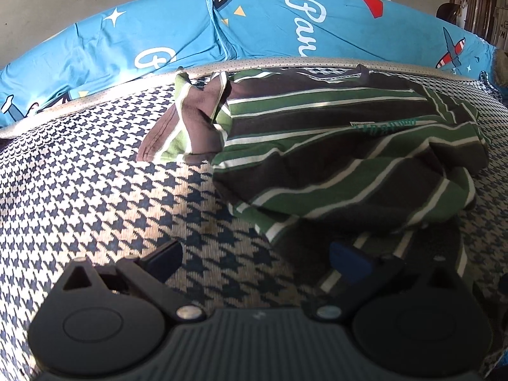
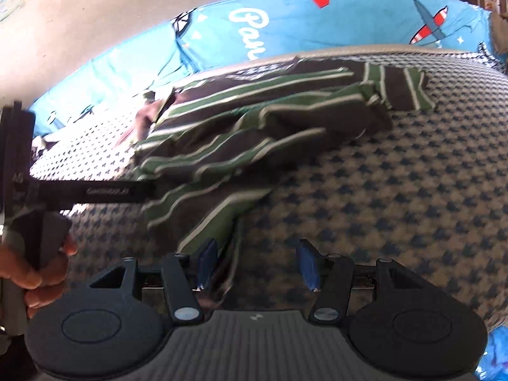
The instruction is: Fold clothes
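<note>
Nearest, the left gripper (image 1: 257, 262) stands with its jaws wide apart over the houndstooth cover (image 1: 95, 190), grasping nothing. The right gripper (image 2: 257, 266) is also released; a shirt corner lies just beside its left finger. The striped shirt (image 1: 343, 146) lies crumpled on the cover further back. Behind it is the blue printed bedding (image 1: 270, 22).

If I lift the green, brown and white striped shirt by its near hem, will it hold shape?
Probably not. The striped shirt already lies rumpled in soft folds, so it should droop. It looks thin and light. The woven houndstooth cover looks textured, so dragging may bunch it.
</note>
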Demonstrator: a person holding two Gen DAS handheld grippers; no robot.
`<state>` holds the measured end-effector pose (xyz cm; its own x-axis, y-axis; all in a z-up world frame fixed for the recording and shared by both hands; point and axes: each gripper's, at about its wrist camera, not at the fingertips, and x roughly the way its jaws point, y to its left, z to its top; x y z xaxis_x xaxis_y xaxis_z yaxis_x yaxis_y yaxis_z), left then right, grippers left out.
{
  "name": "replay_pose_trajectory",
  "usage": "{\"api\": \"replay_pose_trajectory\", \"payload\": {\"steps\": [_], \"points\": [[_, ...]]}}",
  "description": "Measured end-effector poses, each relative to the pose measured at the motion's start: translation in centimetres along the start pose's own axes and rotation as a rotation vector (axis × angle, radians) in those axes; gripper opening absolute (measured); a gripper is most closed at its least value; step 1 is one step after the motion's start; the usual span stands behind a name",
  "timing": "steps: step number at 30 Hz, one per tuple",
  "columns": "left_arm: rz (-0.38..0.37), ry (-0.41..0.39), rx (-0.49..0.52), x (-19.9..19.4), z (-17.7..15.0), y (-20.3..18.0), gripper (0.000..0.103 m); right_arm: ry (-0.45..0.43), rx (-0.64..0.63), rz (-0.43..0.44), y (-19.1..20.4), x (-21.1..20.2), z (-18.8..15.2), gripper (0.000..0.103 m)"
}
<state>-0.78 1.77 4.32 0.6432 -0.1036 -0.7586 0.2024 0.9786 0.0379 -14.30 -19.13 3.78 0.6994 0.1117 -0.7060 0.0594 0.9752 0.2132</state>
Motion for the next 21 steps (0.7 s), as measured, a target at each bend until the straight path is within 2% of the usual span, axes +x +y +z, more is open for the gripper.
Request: {"api": "replay_pose_trajectory", "payload": {"steps": [4,6,11,14,19,21], "points": [[-0.001,0.007,-0.02,-0.7,-1.2,0.1,0.103,-0.03,-0.024,-0.029,0.9,0.0,-0.7,0.055],[0.002,0.012,-0.023,-1.0,-1.8,0.1,0.103,-0.046,-0.026,-0.028,1.2,0.1,-0.8,0.051],[0.011,0.013,-0.045,-1.7,-3.1,0.4,0.103,-0.055,-0.061,0.0,2.1,0.3,-1.1,0.021],[0.01,0.007,-0.046,-2.2,-3.6,0.5,0.103,-0.065,-0.085,0.0,2.7,0.4,-1.4,0.012],[0.01,-0.002,-0.041,-2.9,-4.4,0.5,0.103,-0.1,-0.096,-0.006,3.4,-0.3,-1.9,0.008],[0.007,-0.004,-0.044,-3.2,-4.6,0.6,0.103,-0.129,-0.082,0.025,3.5,-1.2,-2.0,0.008]]}}
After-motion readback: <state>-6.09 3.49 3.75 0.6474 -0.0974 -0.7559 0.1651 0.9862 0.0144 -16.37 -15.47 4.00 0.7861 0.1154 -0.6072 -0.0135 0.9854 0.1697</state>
